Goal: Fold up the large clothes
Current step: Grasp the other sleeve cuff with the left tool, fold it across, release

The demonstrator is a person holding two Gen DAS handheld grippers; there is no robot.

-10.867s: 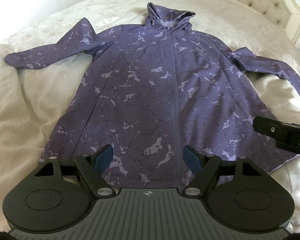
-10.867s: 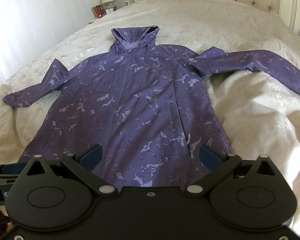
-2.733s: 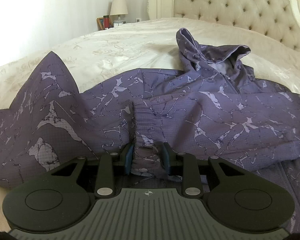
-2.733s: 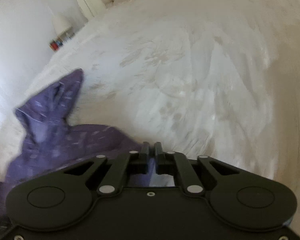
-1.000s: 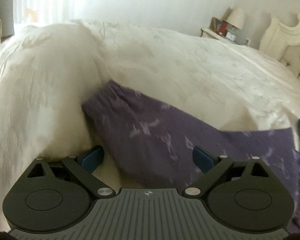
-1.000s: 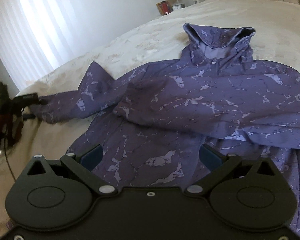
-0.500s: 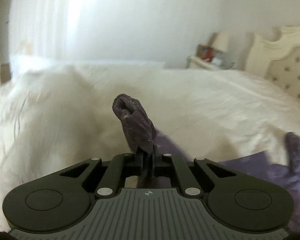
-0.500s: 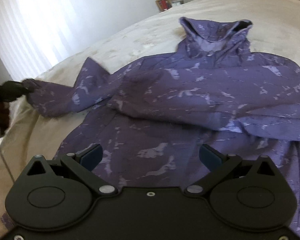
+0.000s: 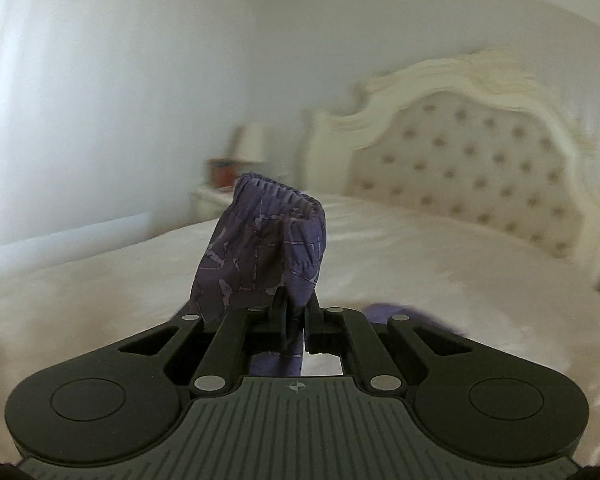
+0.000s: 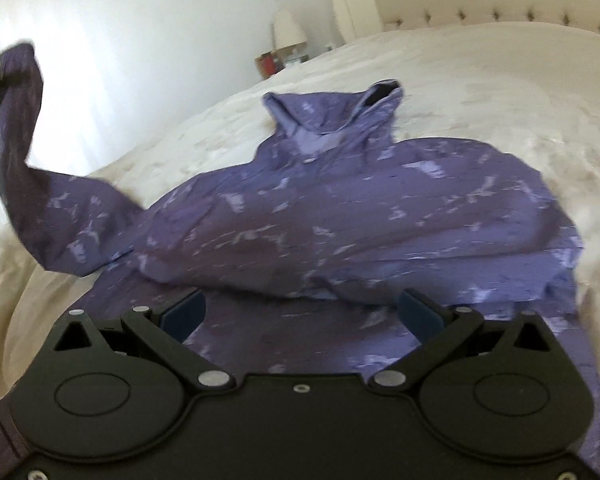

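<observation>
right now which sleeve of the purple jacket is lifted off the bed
The sleeve at the picture's far left, its cuff pinched in the left claw; the other lies folded across the chest.

The left wrist camera is looking along its gripper (image 9: 296, 312) toward the headboard (image 9: 480, 168), close behind a raised sleeve (image 9: 260, 248). The right wrist camera is facing the jacket (image 10: 360, 220) from the bed's (image 10: 480, 80) foot edge, sharing sleeve, lamp (image 10: 288, 28) and headboard.
</observation>
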